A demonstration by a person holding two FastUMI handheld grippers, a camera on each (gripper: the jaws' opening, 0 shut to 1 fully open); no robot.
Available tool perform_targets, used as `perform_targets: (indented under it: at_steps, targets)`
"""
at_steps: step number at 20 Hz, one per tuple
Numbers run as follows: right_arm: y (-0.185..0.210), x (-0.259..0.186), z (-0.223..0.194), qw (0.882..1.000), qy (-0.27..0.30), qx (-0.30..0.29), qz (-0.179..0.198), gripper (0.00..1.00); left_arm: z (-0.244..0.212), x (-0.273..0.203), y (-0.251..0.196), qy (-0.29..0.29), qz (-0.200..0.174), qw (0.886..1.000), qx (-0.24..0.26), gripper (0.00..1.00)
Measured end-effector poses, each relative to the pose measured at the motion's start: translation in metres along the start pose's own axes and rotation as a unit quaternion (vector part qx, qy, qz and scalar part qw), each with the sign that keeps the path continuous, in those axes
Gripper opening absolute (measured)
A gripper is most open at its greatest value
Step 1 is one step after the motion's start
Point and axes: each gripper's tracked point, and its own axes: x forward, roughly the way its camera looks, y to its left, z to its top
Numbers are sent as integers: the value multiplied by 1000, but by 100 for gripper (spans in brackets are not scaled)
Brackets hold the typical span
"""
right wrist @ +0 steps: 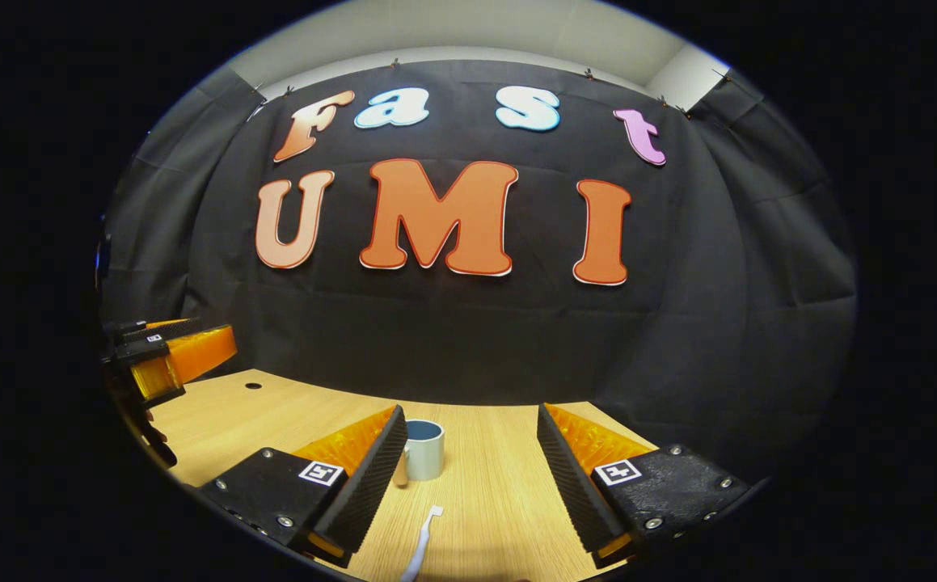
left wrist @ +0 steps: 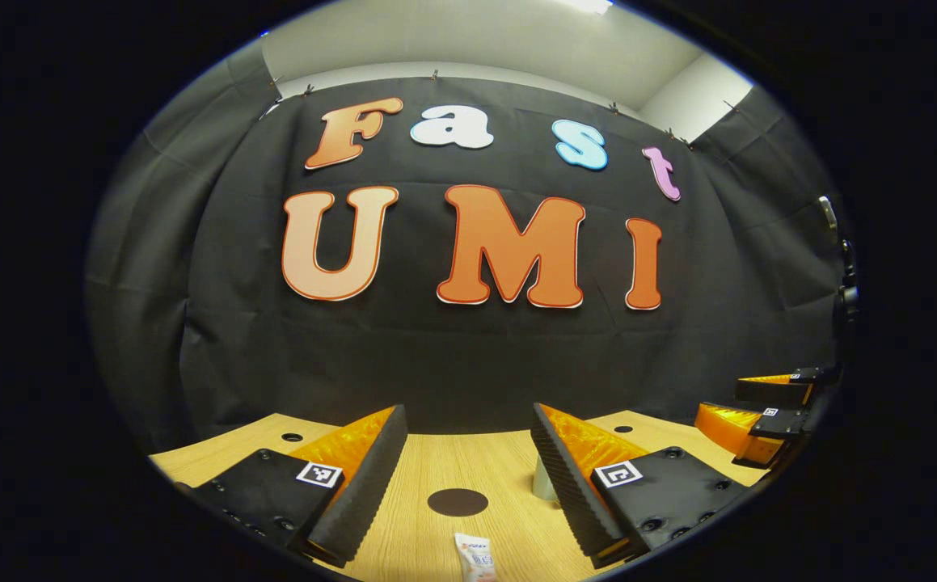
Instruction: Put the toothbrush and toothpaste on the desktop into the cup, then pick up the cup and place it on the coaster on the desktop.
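Hidden or cut off: in the left gripper view the toothpaste (left wrist: pixel 474 558) lies at 6 o'clock, its lower end cut by the edge of the picture. The cup (left wrist: pixel 543 482) is mostly covered by the left gripper's (left wrist: pixel 465 453) own finger at about 5 o'clock; just a pale sliver of its side shows. In the right gripper view the toothbrush (right wrist: pixel 422 546) lies at 6 o'clock, bristle end pointing away from the camera, handle running off the bottom edge. The cup (right wrist: pixel 424 449) stands upright just beside the inner face of the right gripper's (right wrist: pixel 468 453) finger at 7 o'clock; whether it touches that finger is unclear. Its inside looks blue, outside pale.

Jaws: left gripper spread wide, holding nothing. Right gripper likewise spread wide, nothing between its fingers.

Other things: the coaster (left wrist: pixel 457 502), a dark round disc, lies flat on the table between the left gripper's fingers, just beyond the toothpaste and apart from it. The right gripper (left wrist: pixel 767 408) appears in the left gripper view at 4 o'clock, above the table; the left gripper (right wrist: pixel 169 356) appears in the right gripper view at 9 o'clock.

Surface and room: light wood-grain table (right wrist: pixel 500 485) with small dark round holes (right wrist: pixel 253 385) near its far edge. Black cloth wall (right wrist: pixel 476 339) behind, pale ceiling (left wrist: pixel 452 40) above it.
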Motion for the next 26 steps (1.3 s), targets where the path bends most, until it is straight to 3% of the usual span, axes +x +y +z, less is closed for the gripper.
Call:
perform_targets:
  at_steps: [5, 10, 19, 26]
  targets:
    - [-10, 1, -24, 998, 56, 17, -13, 97, -31, 7, -9, 63, -10, 998, -6, 97]
    - [-15, 1, -51, 994, 109, 7, -23, 98, -72, 6, -14, 145, -24, 989, -23, 98]
    - [2, 4, -117, 971, 234, 46, -7, 87, -136, -6, -17, 270, -34, 962, -31, 98]
    - [33, 3, -145, 958, 286, 23, 28, 78, -171, -22, -12, 352, -33, 936, -6, 98]
